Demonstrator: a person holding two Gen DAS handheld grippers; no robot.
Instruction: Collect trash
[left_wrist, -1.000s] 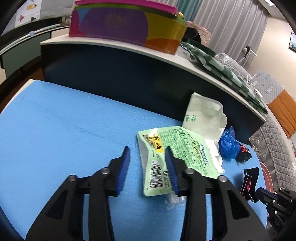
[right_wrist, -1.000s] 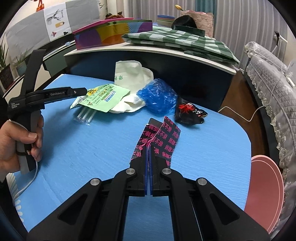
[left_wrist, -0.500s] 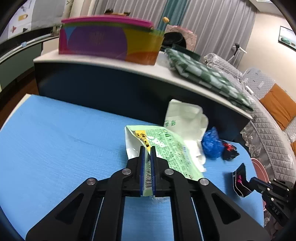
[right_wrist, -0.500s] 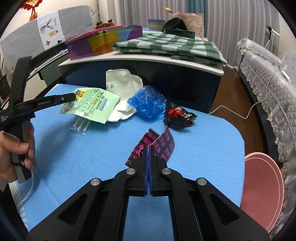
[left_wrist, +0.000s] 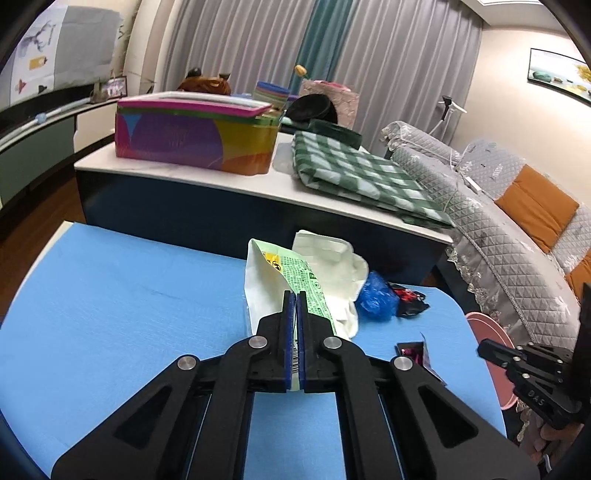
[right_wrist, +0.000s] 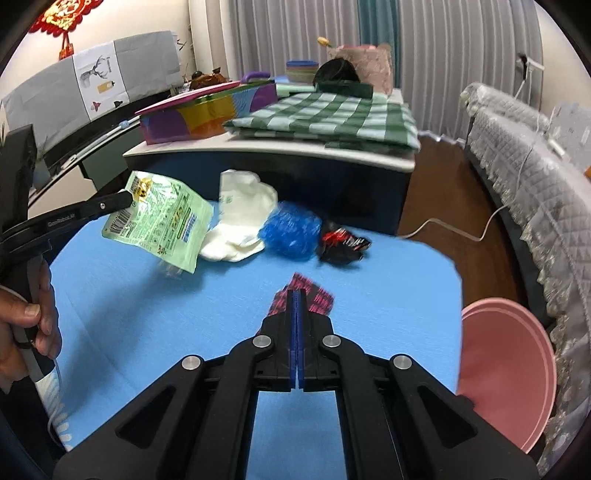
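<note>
Two pieces of trash are in hand and off the blue surface (right_wrist: 155, 332). The left gripper (left_wrist: 294, 295) has its jaws clamped on the barcode edge of the green packet (right_wrist: 162, 221), which hangs in the air at the left of the right wrist view, its lower corner just above some clear plastic that is too blurred to identify. The jaws have just been closing, and the packet is between them. The right gripper (right_wrist: 296, 295) has its jaws together on a black wrapper with pink print (right_wrist: 321, 297), held above the middle of the surface.

Neither piece has been dropped anywhere yet. A pink bin (right_wrist: 506, 369) shows at the lower right of the frame, beside the surface, and looks like the likely place for them.

Left to collect, in a row at the far edge of the surface: a white bag (right_wrist: 240, 218), a crumpled blue plastic piece (right_wrist: 291, 232) and a black and red wrapper (right_wrist: 341, 243). So the task seems less than half done.
</note>
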